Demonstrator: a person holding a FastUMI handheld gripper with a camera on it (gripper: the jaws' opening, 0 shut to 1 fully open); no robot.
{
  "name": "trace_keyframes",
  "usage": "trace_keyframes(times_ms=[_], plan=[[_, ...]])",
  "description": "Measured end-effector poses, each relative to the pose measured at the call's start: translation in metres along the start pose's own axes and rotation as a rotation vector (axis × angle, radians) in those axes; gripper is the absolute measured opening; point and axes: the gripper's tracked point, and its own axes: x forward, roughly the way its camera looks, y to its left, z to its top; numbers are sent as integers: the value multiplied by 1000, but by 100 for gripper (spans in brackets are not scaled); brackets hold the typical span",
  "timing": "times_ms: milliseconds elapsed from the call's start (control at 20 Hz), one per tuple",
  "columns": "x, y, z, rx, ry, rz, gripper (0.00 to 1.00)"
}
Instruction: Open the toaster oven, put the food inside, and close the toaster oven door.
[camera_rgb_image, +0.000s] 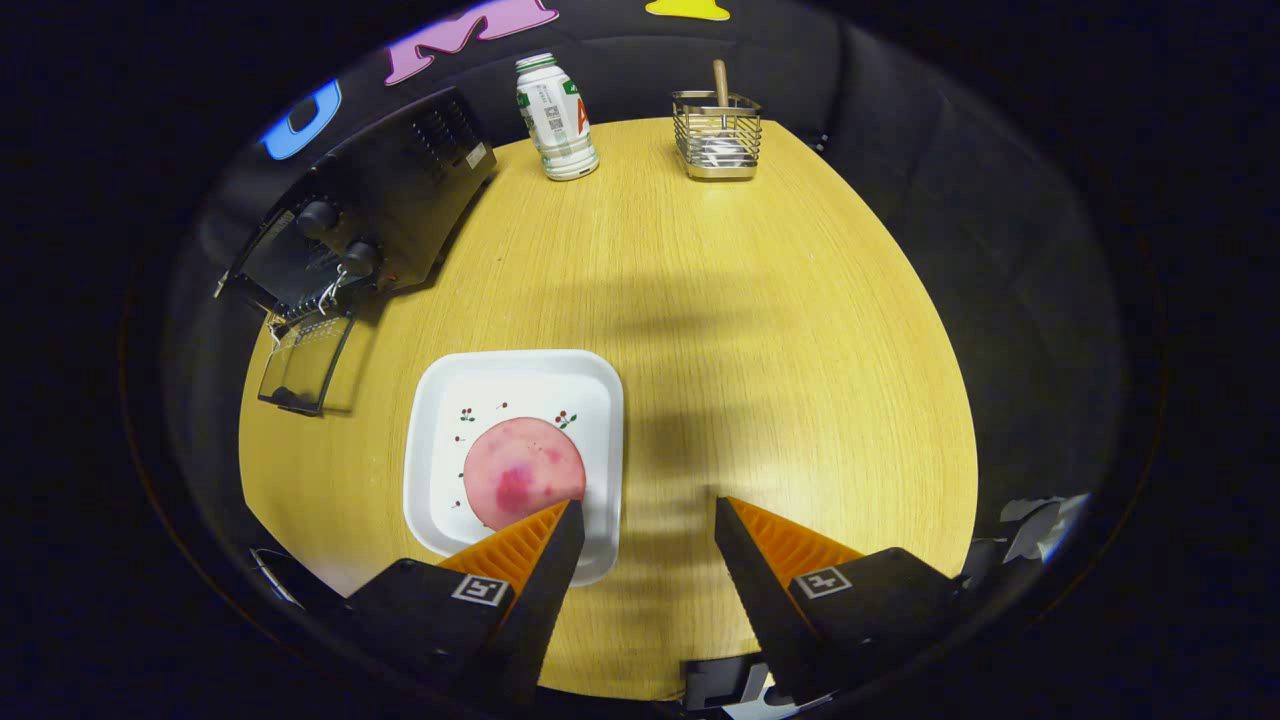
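The gripper (645, 515) is spread wide, with a big gap between its two fingers. It holds nothing. Bare wooden table (760, 330) shows in the gap. The tip of the left finger (545, 560) sits over the near right corner of a white plate (440, 400). It also covers a little bit of the food's edge. I cannot tell if it touches the plate or floats above it. The right finger (760, 570) is over the bare table, to the right of the plate.

The food is a round, flat pink slice (522, 472) with a darker red patch in the middle. It lies on the plate, on the side closest to the fingers. The plate is square with round corners and has tiny red berry pictures on it.

The black toaster oven (375, 215) stands at the far left of the table, beyond the plate. Its glass door (305, 362) hangs open and lies down flat toward the plate. Two round knobs (338, 238) are on its front.

At the far end of the table a white bottle (555, 118) with a green label stands upright. To the right of it is a metal wire basket (716, 135) with a wooden handle (720, 82) poking out of it.
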Motion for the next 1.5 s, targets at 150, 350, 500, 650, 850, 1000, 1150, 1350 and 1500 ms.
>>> trace_keyframes(times_ms=[150,350,500,650,850,1000,1150,1350,1500], plan=[[6,-2,-12,-28,42,-13,84],[14,0,-16,-27,64,-30,67],[11,7,-15,-22,89,-13,61],[16,15,-15,6,115,30,27],[18,18,-12,80,118,109,9],[16,19,-16,137,132,170,5],[13,21,-20,213,129,209,6],[8,35,-36,392,135,305,5],[1,45,-45,522,127,352,5]])
